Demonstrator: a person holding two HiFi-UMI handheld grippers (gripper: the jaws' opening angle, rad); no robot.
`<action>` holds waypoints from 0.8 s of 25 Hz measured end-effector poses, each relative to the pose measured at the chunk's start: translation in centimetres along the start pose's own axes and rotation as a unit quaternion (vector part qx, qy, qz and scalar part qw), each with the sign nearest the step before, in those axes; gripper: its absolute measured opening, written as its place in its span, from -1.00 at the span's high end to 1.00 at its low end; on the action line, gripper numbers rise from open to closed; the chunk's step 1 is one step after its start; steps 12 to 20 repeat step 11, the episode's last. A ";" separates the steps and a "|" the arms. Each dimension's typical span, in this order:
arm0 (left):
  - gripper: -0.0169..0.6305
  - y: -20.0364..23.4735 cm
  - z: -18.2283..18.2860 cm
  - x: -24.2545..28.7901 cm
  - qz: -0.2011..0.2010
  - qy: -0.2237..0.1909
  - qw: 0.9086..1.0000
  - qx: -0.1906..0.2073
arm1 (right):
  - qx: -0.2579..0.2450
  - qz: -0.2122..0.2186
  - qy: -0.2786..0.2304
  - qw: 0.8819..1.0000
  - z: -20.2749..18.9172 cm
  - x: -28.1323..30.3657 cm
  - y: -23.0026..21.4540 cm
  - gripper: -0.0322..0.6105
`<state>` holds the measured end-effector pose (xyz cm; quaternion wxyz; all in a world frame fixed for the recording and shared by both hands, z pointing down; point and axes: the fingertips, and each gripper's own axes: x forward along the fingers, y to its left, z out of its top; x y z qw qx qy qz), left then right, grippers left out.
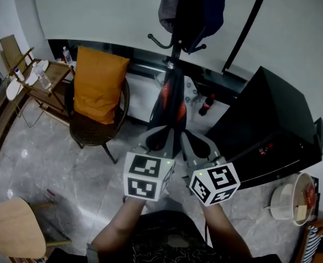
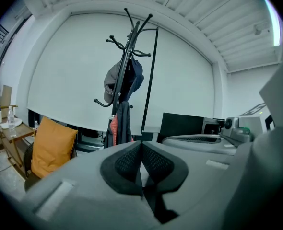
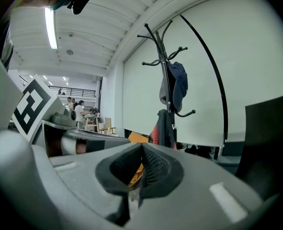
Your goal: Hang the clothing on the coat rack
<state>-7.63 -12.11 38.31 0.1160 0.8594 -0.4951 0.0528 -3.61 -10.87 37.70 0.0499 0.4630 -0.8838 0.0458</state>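
The black coat rack [image 1: 175, 43] stands straight ahead in the head view. A grey and dark blue cap [image 1: 191, 7] hangs on its upper hooks, and a black and red garment [image 1: 169, 108] hangs lower down the pole. My left gripper [image 1: 160, 137] and right gripper [image 1: 197, 147] are side by side just in front of the garment, both shut with nothing between the pads. In the left gripper view the shut gripper [image 2: 141, 145] faces the coat rack [image 2: 127, 56] and the garment [image 2: 120, 126]. The right gripper [image 3: 141, 147] faces the garment [image 3: 164, 128] too.
A dark chair with an orange cushion [image 1: 98, 86] stands left of the rack, and a wooden side table [image 1: 41, 84] is further left. A black cabinet [image 1: 265, 125] is on the right, a white bucket [image 1: 293, 201] near it, and a wooden stool [image 1: 13, 226] at the lower left.
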 end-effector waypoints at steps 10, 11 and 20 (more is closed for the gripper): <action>0.93 0.2 -0.7 -0.5 -0.016 0.007 1.000 -0.005 | -0.004 0.003 0.013 1.000 -0.8 -0.5 1.1 0.89; 0.93 0.3 -0.9 -0.6 -0.017 0.009 1.000 -0.005 | -0.004 0.002 0.014 1.000 -0.9 -0.6 1.2 0.89; 0.93 0.3 -0.9 -0.6 -0.017 0.009 1.000 -0.005 | -0.004 0.002 0.014 1.000 -0.9 -0.6 1.2 0.89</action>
